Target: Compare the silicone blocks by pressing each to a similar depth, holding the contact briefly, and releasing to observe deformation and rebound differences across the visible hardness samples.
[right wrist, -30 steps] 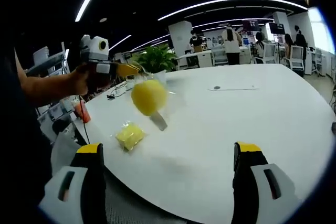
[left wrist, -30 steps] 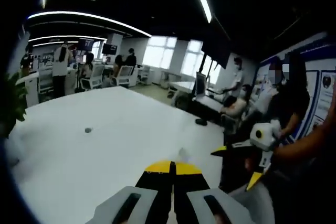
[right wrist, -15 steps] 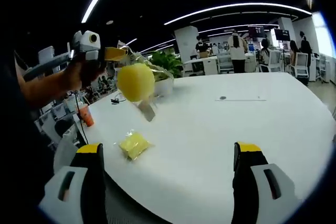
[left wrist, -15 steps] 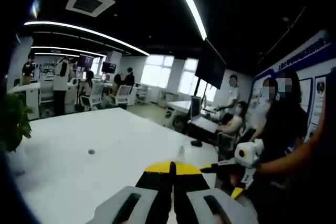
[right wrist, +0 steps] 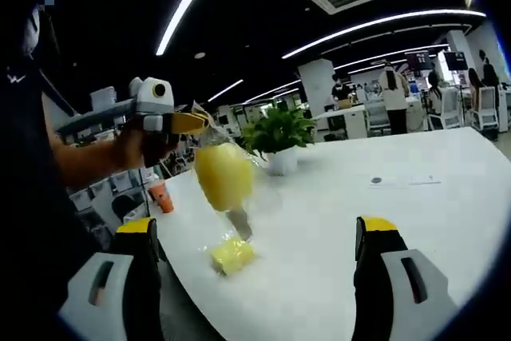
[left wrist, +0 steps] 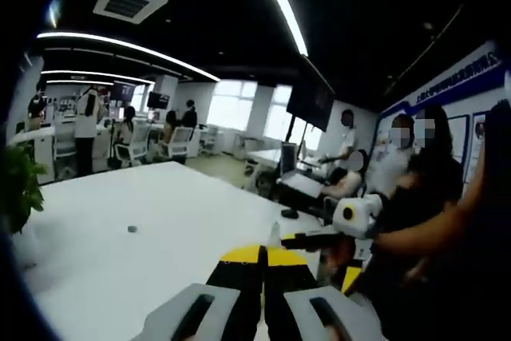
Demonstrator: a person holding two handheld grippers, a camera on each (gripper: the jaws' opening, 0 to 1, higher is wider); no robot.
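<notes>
Yellow-tipped, my left gripper (left wrist: 263, 255) has its jaws pressed together in the left gripper view, over the white table (left wrist: 120, 253); my right gripper (left wrist: 339, 233) enters from the right. In the right gripper view my right gripper (right wrist: 259, 233) stands spread wide, while the left gripper (right wrist: 196, 123) pinches a clear bag holding a yellow silicone block (right wrist: 223, 175) aloft (a second bagged block (right wrist: 232, 255) lies on the table below).

Potted plant (right wrist: 279, 137) on a white table (right wrist: 415, 221); an orange cup (right wrist: 161, 196) beyond its edge.
</notes>
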